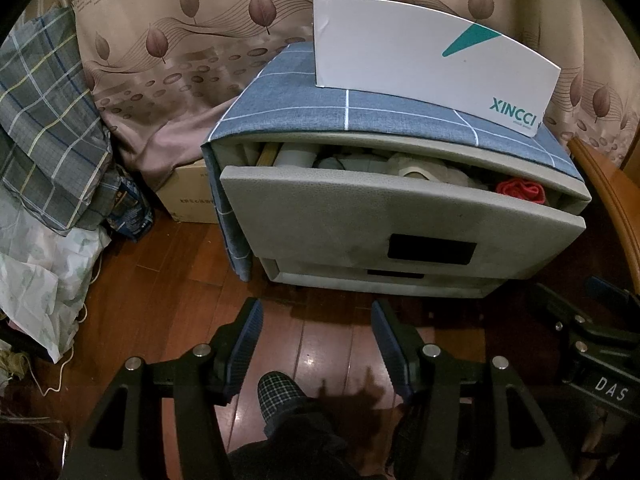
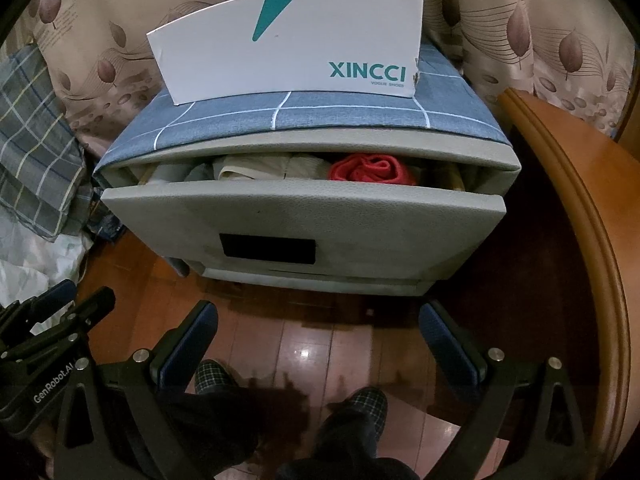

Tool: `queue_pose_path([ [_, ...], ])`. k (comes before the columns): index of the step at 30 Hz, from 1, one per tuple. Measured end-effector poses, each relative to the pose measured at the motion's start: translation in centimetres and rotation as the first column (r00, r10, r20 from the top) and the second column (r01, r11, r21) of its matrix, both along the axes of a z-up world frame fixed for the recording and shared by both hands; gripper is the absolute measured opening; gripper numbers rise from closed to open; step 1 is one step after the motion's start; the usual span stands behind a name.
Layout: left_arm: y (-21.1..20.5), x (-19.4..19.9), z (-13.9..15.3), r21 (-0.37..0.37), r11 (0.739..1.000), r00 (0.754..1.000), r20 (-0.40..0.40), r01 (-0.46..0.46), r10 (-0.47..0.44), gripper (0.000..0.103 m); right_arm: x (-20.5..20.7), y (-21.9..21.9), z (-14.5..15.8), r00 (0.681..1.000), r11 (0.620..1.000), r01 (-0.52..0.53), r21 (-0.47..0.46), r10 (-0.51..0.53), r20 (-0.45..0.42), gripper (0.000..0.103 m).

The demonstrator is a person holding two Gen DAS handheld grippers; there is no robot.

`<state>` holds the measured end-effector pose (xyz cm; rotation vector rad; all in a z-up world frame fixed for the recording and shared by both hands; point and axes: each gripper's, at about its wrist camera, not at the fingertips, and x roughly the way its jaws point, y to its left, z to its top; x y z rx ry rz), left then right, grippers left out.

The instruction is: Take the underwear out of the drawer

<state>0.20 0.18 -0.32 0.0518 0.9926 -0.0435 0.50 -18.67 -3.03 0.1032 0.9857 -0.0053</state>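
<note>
A grey cabinet's top drawer (image 1: 384, 216) (image 2: 304, 216) stands part way open. Inside lie red underwear (image 1: 520, 191) (image 2: 370, 169) at the right end and pale folded clothes (image 1: 420, 170) (image 2: 256, 168) beside it. My left gripper (image 1: 316, 320) is open and empty, held above the wooden floor in front of the drawer. My right gripper (image 2: 318, 320) is open and empty, also in front of the drawer and short of it. Each gripper shows at the edge of the other's view.
A white XINCCI shoe box (image 1: 432, 60) (image 2: 292, 44) stands on the blue checked cloth (image 1: 304, 100) on top of the cabinet. A wooden bed frame (image 2: 568, 200) curves along the right. Bedding and bags (image 1: 48, 160) pile at the left. My slippered feet (image 2: 360, 404) are below.
</note>
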Motion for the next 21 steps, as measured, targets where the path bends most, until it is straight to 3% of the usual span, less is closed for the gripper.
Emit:
queue_pose_path([
  [21, 0.15, 0.02, -0.02, 0.000, 1.000, 1.000, 0.000, 0.001, -0.001, 0.058, 0.02, -0.05, -0.12, 1.000, 1.000, -0.002, 0.003, 0.002, -0.001, 0.100],
])
